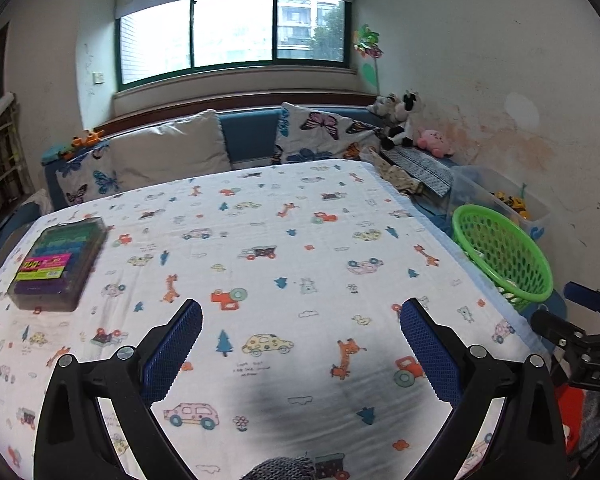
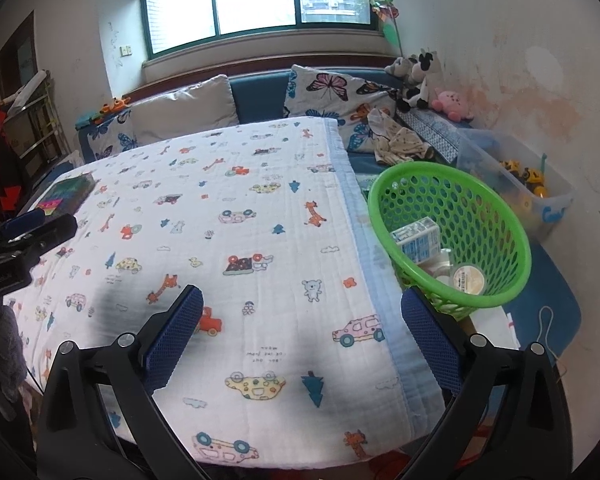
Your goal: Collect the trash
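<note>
A green mesh basket (image 2: pixel 496 216) stands just off the table's right edge; it also shows in the left wrist view (image 1: pixel 512 256). Inside it lie a small blue-and-white carton (image 2: pixel 418 240), a round lidded cup (image 2: pixel 468 278) and other white scraps. My left gripper (image 1: pixel 300 312) is open and empty above the patterned tablecloth (image 1: pixel 260 240). My right gripper (image 2: pixel 300 300) is open and empty above the cloth's right border, its right finger just in front of the basket. Each gripper appears at the edge of the other's view.
A clear box of coloured items (image 1: pixel 58 264) lies at the table's far left, also in the right wrist view (image 2: pixel 66 194). A blue sofa with pillows (image 1: pixel 172 148) runs behind the table. A clear plastic toy bin (image 2: pixel 528 184) sits beyond the basket by the wall.
</note>
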Demonstrator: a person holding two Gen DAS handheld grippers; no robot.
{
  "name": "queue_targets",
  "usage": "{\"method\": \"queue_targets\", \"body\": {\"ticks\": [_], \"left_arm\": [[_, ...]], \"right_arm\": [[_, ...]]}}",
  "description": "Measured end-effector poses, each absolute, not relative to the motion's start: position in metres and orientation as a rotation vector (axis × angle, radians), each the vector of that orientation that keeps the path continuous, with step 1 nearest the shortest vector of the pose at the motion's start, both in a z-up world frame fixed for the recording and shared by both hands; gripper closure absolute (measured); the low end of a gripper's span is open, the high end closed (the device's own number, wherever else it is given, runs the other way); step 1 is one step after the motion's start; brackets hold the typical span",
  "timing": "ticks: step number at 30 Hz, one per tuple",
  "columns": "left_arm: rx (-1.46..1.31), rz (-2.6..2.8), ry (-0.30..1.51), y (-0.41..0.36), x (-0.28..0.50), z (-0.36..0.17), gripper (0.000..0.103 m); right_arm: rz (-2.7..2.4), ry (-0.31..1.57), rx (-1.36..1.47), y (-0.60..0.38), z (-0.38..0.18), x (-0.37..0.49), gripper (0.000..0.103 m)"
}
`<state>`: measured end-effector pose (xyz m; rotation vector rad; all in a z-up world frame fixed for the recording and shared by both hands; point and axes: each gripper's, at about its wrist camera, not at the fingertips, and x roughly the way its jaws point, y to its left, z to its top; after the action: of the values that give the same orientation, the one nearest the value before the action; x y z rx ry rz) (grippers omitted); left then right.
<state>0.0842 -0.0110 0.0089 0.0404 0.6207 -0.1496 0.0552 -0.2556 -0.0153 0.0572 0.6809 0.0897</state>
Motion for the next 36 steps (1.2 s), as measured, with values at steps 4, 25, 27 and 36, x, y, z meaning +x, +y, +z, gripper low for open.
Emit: {"method": "queue_targets", "body": {"ticks": [4, 25, 27, 36], "left_arm": [[0.045, -0.12, 0.609, -0.009, 0.079, 0.009, 0.007], [0.043, -0.063, 0.597, -0.002, 0.066, 0.007, 0.007], [0.044, -0.064, 0.598, -0.002, 0.065, 0.007, 0.007], [0.042, -0.065, 0.6, -0.003, 0.063, 0.006, 0.007]], "right_arm": [[0.099, 0.666, 0.057, -0.249, -0.014, 0.051, 0.004], [0.126, 0.667, 0.063, -0.238, -0.018, 0.045, 0.004], [0.124, 0.668, 0.063, -0.238, -0.018, 0.045, 0.004], [0.127, 0.665, 0.065, -0.238, -0.017, 0.045, 0.004]]}}
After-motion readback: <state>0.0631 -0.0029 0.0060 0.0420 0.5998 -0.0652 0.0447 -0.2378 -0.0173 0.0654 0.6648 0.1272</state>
